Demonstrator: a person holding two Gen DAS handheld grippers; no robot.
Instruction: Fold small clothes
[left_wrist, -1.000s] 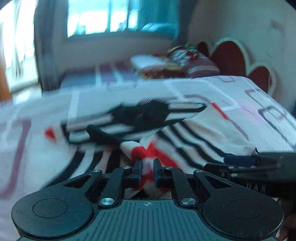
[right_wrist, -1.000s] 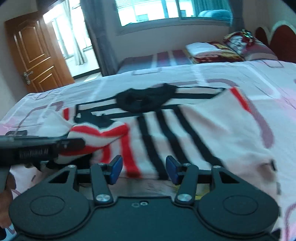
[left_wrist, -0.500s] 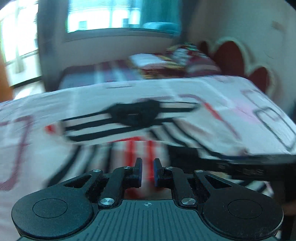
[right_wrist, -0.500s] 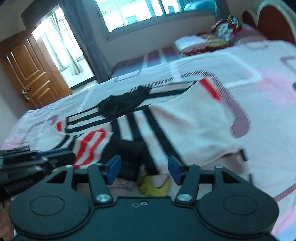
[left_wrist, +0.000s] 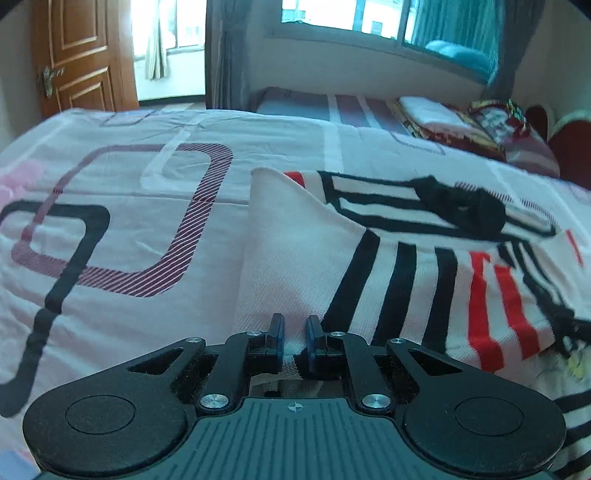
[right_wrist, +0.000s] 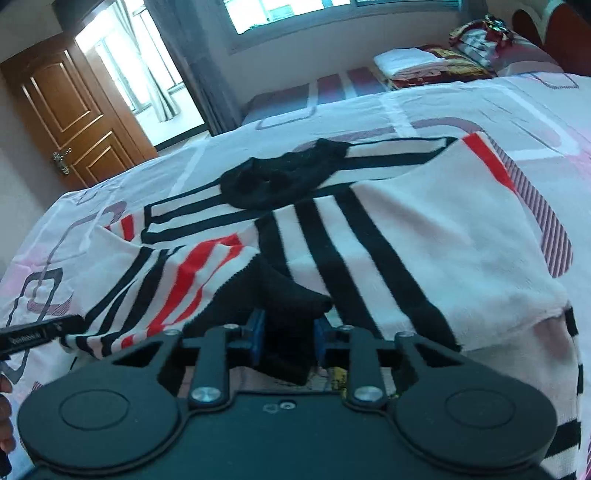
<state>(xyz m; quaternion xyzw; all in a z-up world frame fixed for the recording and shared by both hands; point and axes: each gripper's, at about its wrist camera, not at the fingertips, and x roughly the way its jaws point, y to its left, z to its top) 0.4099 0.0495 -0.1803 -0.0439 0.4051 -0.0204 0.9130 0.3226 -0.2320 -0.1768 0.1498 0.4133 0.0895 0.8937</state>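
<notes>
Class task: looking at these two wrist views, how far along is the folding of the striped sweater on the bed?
Done: one side of the striped sweater already lies folded over its front. In hand: the left gripper pinches the pale folded edge, and the right gripper is closing on the black cuff. Left: that sleeve and the final folds; the sweater still sprawls loosely over the bed.

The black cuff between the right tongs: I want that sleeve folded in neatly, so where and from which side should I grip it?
Grip the black cuff at its bunched end, coming from the near edge of the striped sweater. It lies pointing toward the right tongs, whose jaws are closing around it, and it is thicker than the flat body.
</notes>
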